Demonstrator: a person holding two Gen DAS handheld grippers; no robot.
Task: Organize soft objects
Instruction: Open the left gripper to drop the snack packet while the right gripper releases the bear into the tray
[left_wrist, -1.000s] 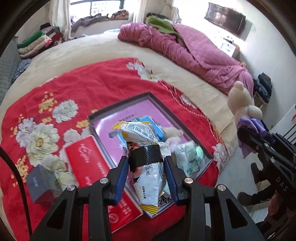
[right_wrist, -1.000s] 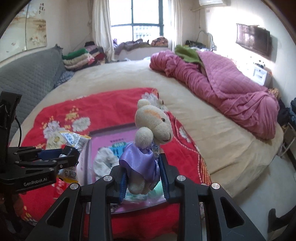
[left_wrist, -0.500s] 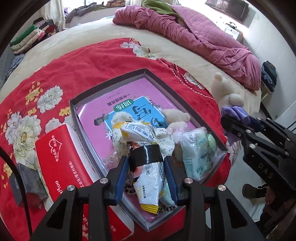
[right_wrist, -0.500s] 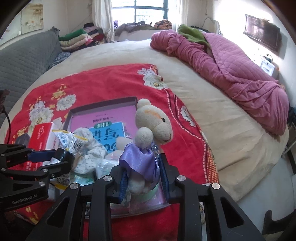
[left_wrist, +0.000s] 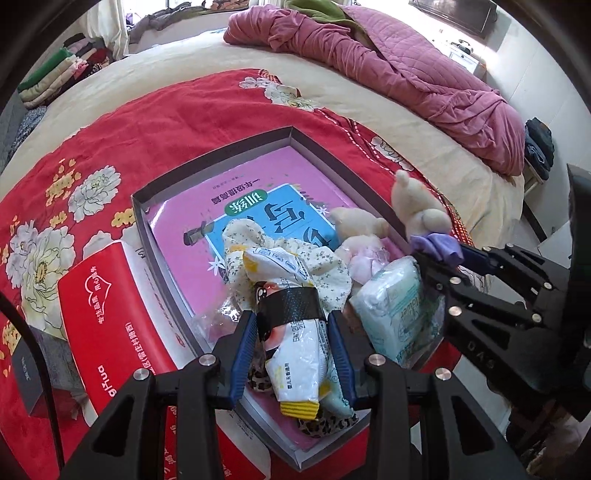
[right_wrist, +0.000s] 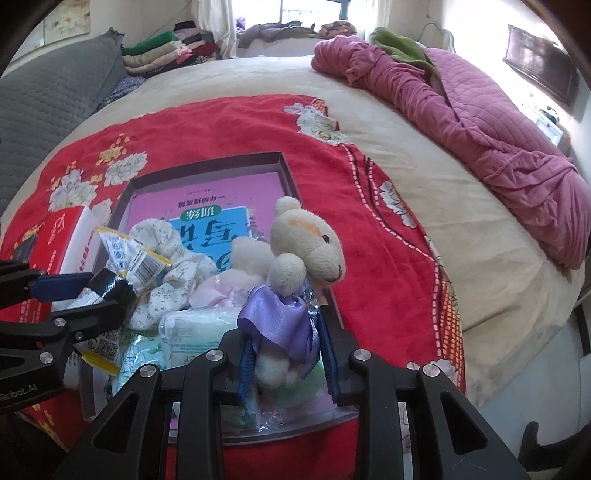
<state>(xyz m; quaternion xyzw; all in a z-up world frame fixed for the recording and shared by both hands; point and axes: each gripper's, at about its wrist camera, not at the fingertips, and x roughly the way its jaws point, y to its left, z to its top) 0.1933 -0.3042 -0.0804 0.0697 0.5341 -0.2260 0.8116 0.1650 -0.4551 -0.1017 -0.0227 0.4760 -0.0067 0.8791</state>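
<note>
A white snack packet (left_wrist: 295, 354) with a black band sits between the pads of my left gripper (left_wrist: 291, 325), which is shut on it just over the near end of the grey shallow box (left_wrist: 221, 155). My right gripper (right_wrist: 286, 350) is shut on a cream plush bear (right_wrist: 306, 247) in a purple satin dress, low over the box's near right corner (right_wrist: 284, 166). In the box lie a pink book (left_wrist: 258, 173), a floral cloth (left_wrist: 258, 236), a second plush in pink (left_wrist: 360, 225) and a tissue pack (left_wrist: 391, 295).
The box rests on a red flowered blanket (left_wrist: 166, 122) on a bed. A red tissue box (left_wrist: 99, 302) and a small grey box (left_wrist: 26, 373) lie left of it. A pink quilt (right_wrist: 480, 122) is heaped at the far right. The bed's edge drops off to the right.
Both grippers have come down toward the box with their loads still gripped, the right one further. The bear now hangs just above the things in the box.
</note>
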